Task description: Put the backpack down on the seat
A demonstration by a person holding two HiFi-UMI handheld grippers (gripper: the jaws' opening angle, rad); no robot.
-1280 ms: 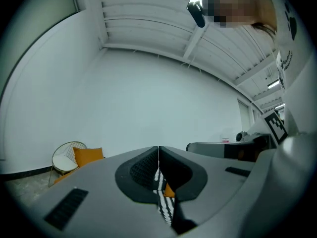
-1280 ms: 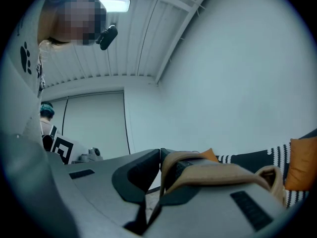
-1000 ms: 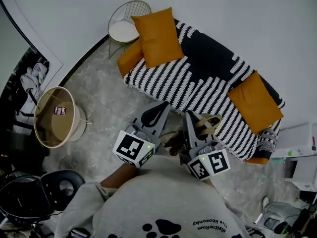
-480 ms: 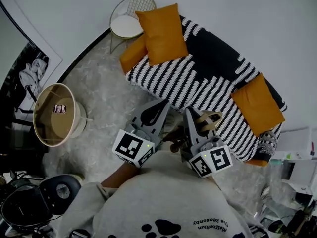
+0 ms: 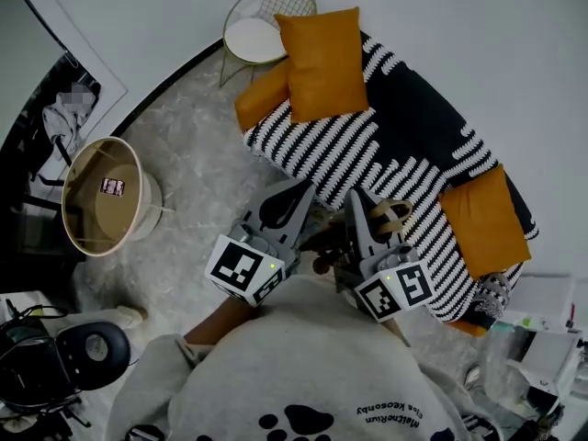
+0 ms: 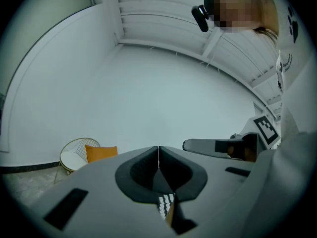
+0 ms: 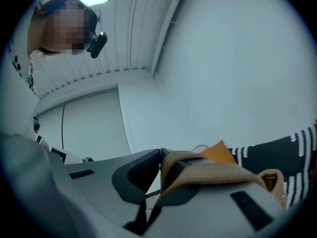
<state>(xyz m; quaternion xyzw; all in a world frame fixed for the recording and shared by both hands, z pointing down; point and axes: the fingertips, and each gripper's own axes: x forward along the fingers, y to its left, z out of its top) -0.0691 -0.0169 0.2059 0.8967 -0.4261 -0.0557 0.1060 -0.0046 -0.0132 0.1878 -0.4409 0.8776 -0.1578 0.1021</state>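
The seat is a sofa (image 5: 404, 145) under a black-and-white striped cover, straight ahead of me. A tan backpack strap (image 5: 393, 213) loops over my right gripper (image 5: 358, 197), which is shut on it near the sofa's front edge. In the right gripper view the strap (image 7: 218, 172) drapes across one jaw of the right gripper (image 7: 160, 155). The backpack's body is mostly hidden beneath the grippers and my chest. My left gripper (image 5: 299, 188) is beside it, shut and empty; in its own view the left gripper (image 6: 158, 155) has its jaws meeting in a thin line.
Orange cushions (image 5: 322, 62) (image 5: 485, 220) lie at both ends of the sofa. A wire chair with a white pad (image 5: 253, 37) stands at its far end. A round beige lampshade (image 5: 101, 196) sits on the floor to the left. Dark equipment (image 5: 55, 356) lies at the lower left.
The view has drifted, so the sofa now sits closer under the gripper tips. Both grippers keep the same pose and grip, with the strap still on the right one.
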